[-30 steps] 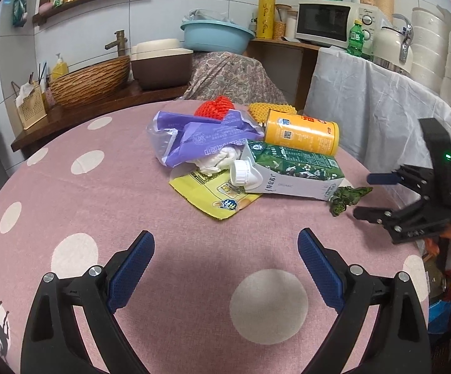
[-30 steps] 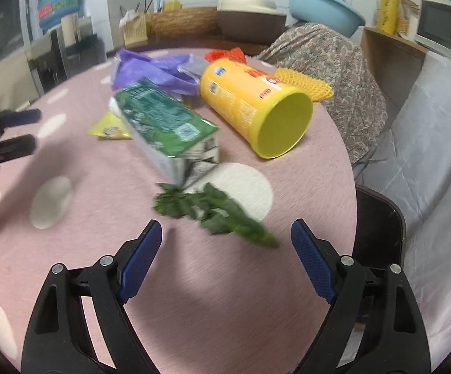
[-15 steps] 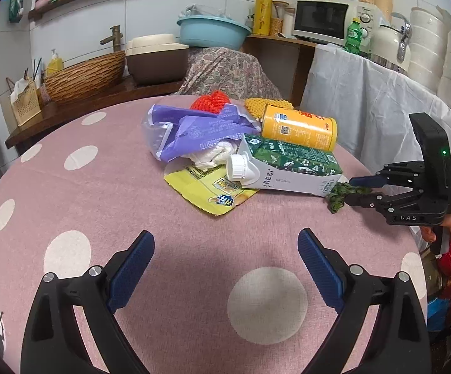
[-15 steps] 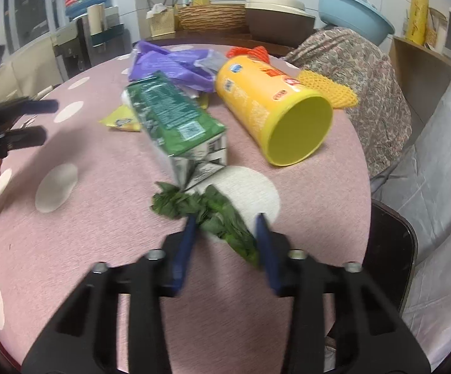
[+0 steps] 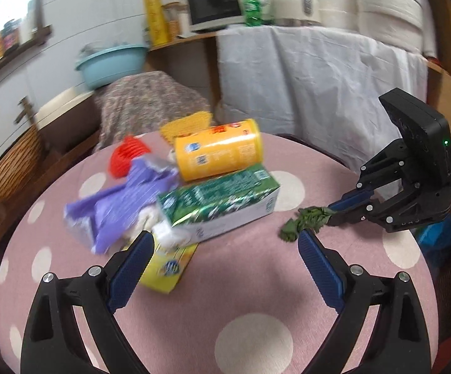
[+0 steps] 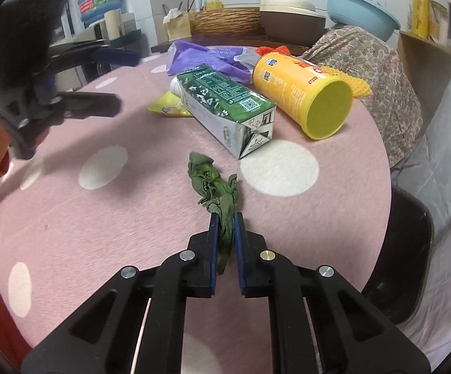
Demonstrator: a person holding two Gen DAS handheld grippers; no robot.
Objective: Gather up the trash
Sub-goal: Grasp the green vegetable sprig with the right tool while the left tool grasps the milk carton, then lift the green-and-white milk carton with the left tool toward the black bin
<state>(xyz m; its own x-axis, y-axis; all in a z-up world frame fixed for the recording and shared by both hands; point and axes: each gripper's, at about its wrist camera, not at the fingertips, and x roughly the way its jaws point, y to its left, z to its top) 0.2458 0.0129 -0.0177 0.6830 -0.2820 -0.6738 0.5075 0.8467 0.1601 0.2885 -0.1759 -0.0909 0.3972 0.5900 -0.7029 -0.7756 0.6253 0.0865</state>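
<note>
My right gripper (image 6: 225, 218) is shut on a wilted green leaf scrap (image 6: 216, 184) and holds it over the pink dotted table (image 6: 101, 218); both show in the left wrist view, the gripper (image 5: 334, 210) and the leaf (image 5: 306, 221). My left gripper (image 5: 222, 249) is open and empty in front of the trash pile; it also shows in the right wrist view (image 6: 116, 82). The pile holds a green-white carton (image 5: 219, 202), a yellow can (image 5: 217, 152) lying on its side, a purple bag (image 5: 122, 199), a yellow wrapper (image 5: 166, 268), a red net (image 5: 125, 155) and a yellow net (image 5: 188, 123).
A patterned covered chair (image 5: 147, 103) stands behind the table. A white-draped counter (image 5: 319, 78) with a microwave (image 5: 216, 3) is at the right. A dark chair seat (image 6: 406, 258) sits by the table's right edge. A wicker basket (image 6: 225, 20) and a blue basin (image 6: 359, 4) stand at the back.
My right gripper closed on the leaf scrap and lifted it off the table. My left gripper moved forward and turned right, closer to the trash pile.
</note>
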